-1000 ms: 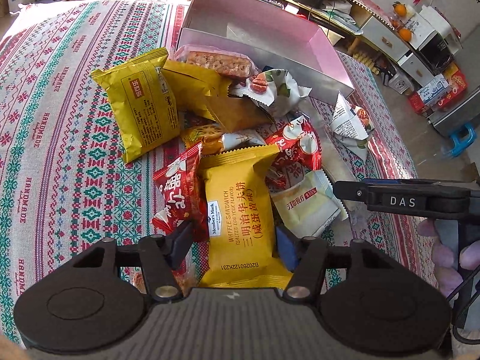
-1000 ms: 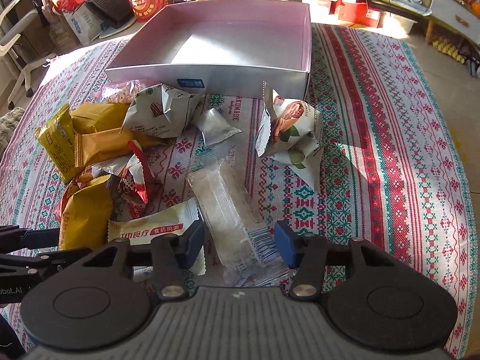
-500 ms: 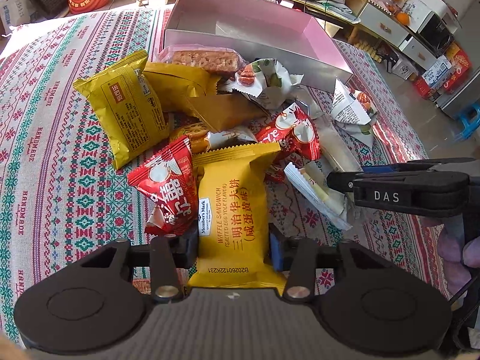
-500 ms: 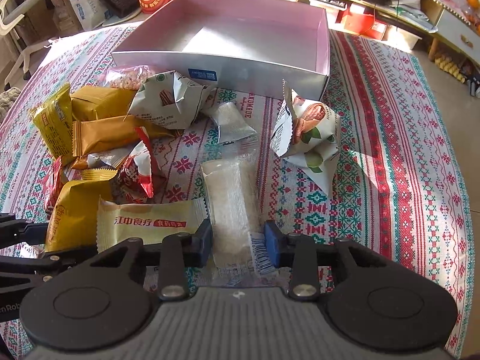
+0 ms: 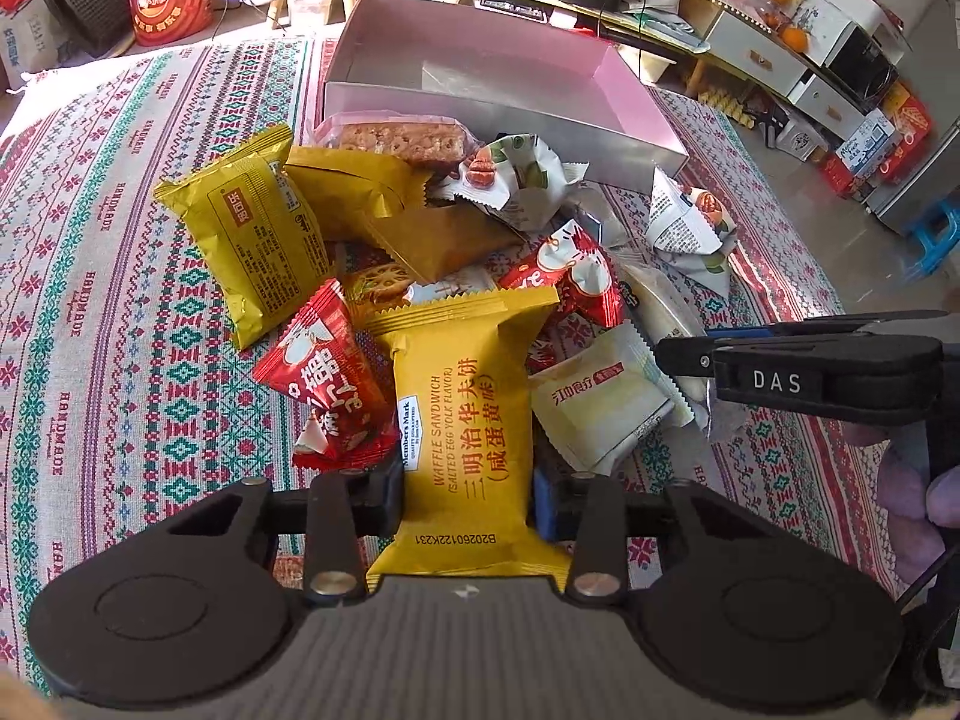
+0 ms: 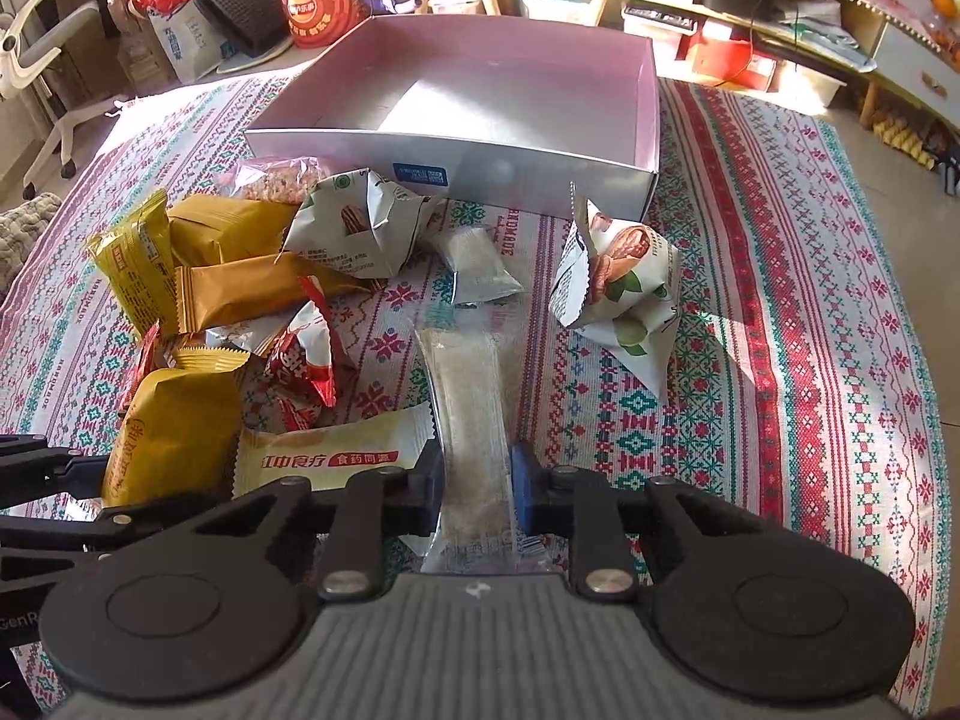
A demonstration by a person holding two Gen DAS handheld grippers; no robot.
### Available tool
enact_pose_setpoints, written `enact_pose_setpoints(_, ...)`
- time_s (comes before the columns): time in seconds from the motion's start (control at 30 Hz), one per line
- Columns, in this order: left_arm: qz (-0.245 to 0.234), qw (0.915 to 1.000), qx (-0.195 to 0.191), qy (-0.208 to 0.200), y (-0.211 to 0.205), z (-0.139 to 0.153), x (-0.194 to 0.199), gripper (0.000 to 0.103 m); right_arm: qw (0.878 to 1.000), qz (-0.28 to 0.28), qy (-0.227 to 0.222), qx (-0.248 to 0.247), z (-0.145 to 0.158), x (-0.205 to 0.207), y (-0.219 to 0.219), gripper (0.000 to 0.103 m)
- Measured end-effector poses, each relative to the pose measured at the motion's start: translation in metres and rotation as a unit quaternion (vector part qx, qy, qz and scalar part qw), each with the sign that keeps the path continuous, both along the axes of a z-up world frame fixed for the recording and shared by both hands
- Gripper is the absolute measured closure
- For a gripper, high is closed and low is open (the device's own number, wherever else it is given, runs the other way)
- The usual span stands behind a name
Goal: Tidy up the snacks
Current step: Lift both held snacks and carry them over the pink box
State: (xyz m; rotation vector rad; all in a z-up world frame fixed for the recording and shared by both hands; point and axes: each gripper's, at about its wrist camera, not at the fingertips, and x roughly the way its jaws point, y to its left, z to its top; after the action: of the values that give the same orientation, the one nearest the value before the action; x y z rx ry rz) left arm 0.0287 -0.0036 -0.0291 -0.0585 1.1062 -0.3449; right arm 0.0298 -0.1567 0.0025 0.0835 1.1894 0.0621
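The left claw (image 5: pixel 468 495) pinches the yellow waffle pack (image 5: pixel 465 414); the right claw (image 6: pixel 478 483), just closed, pinches the clear bar (image 6: pixel 474 414). Both lie at 6 o'clock from the empty pink box (image 6: pixel 462 147). Slippery wrappers may slide out when lifted.

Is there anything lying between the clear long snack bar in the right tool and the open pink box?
Partly. A small clear sachet lies on the patterned cloth between the clear-wrapped long snack bar, clamped in the right tool, and the pink box. Lifted over the near wall, nothing visible blocks it.
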Motion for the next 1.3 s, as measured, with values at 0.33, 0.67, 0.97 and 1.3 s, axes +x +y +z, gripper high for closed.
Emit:
enact_pose_setpoints(0.33,-0.015,0.9993,-0.011,-0.033,0.000,0.022,-0.010,0.058,0.999,-0.013,-0.022,0.035,0.017,-0.007,-0.010,0.084)
enact_pose_setpoints(0.67,-0.010,0.9971,-0.033,-0.068,-0.004,0.063,0.005,0.058,0.993,-0.042,-0.040,0.102,0.041,-0.002,-0.028,0.084)
enact_pose_setpoints(0.97,-0.007,0.9955,-0.003,-0.094,-0.021,0.078,0.061,0.058,0.988,-0.069,-0.075,0.118,0.061,0.041,-0.048,0.084)
enact_pose_setpoints(1.3,0.024,0.9920,0.035,-0.119,-0.034,0.052,0.143,0.058,0.981,-0.081,-0.112,0.133,0.032,0.100,-0.068,0.084)
